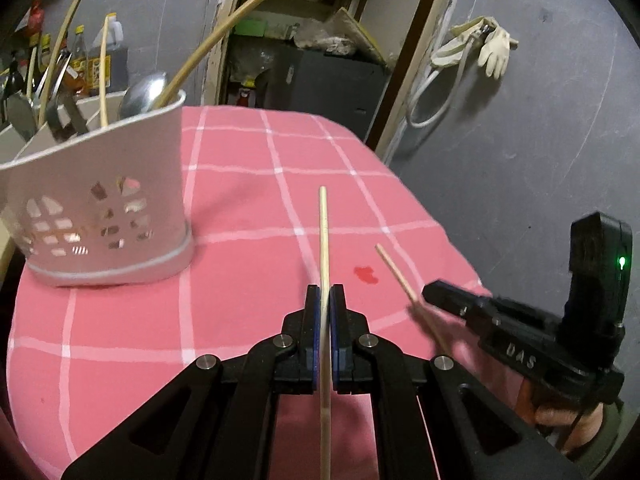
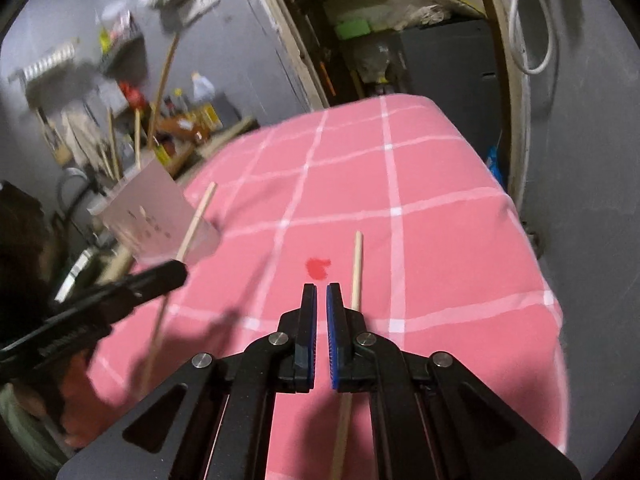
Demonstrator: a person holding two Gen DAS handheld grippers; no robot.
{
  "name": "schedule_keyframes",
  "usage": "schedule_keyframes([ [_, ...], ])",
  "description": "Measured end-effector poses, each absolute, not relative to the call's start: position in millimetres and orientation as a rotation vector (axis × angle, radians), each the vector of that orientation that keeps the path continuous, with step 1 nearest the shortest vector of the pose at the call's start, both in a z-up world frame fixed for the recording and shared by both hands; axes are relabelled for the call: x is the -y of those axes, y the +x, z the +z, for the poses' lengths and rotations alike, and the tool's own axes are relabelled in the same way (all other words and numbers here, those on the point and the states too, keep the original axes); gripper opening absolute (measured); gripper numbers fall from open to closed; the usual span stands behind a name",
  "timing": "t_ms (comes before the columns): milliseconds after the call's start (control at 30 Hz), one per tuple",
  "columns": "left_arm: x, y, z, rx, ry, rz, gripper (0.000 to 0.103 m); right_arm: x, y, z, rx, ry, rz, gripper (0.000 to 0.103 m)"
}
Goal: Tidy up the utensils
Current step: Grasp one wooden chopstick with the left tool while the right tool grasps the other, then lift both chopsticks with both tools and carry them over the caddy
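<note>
My left gripper (image 1: pixel 324 294) is shut on a wooden chopstick (image 1: pixel 324 232) that points forward over the pink checked tablecloth (image 1: pixel 248 200). The white utensil caddy (image 1: pixel 96 184) stands to its left, holding chopsticks, a metal spoon (image 1: pixel 142 96) and other utensils. My right gripper (image 2: pixel 321 292) has its jaws nearly closed with nothing between them. A second chopstick (image 2: pixel 355 272) lies beside and under its right finger. In the left wrist view the right gripper (image 1: pixel 436 292) is at the right with that chopstick (image 1: pixel 396 274) next to it. The left gripper (image 2: pixel 172 272) and its chopstick (image 2: pixel 198 220) show at the left.
A red stain (image 1: pixel 366 274) marks the cloth between the grippers. The table's right edge (image 1: pixel 440 232) drops off to a grey floor. Bottles (image 1: pixel 108 56) stand behind the caddy. A dark doorway with clutter (image 1: pixel 312 40) lies beyond the table.
</note>
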State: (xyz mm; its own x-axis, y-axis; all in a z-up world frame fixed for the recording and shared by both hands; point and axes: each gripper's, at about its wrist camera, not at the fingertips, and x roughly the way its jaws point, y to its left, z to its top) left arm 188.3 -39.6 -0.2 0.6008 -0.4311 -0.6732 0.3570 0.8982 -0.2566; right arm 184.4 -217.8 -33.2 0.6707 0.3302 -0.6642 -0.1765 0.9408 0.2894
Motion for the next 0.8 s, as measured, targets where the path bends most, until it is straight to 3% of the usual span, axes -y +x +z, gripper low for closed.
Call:
schedule_keyframes([
  [100,40.4,188.0,-7.8,-0.844,-0.101,-0.449,0.003,218.5,190.0,-37.5,-0.841,0.17,0.27,0.013],
  [133,40.7,189.0,-9.0,-0.853,-0.102,-0.446,0.003,218.2,192.7,-40.1,-0.862,0.161,0.267,0.022],
  [233,38.1,188.5,-12.3,-0.869,-0.113,-0.447,0.003,217.2,201.6,-49.6,-0.926,0.135,0.267,0.024],
  [300,38.1,190.9,-11.9,-0.869,-0.117,-0.451,0.003,219.0,207.1,-57.0,-0.96,0.153,0.266,0.02],
  [367,37.1,191.1,-12.1,-0.868,-0.122,-0.455,0.003,222.4,213.3,-58.0,-0.979,0.173,0.258,0.007],
  [500,34.3,190.8,-11.8,-0.855,-0.145,-0.464,0.003,227.9,221.4,-57.8,-1.006,0.253,0.283,0.003],
  [800,16.1,176.6,7.2,-0.703,-0.207,-0.457,0.003,218.5,187.3,-36.5,-0.751,0.304,0.35,0.003],
])
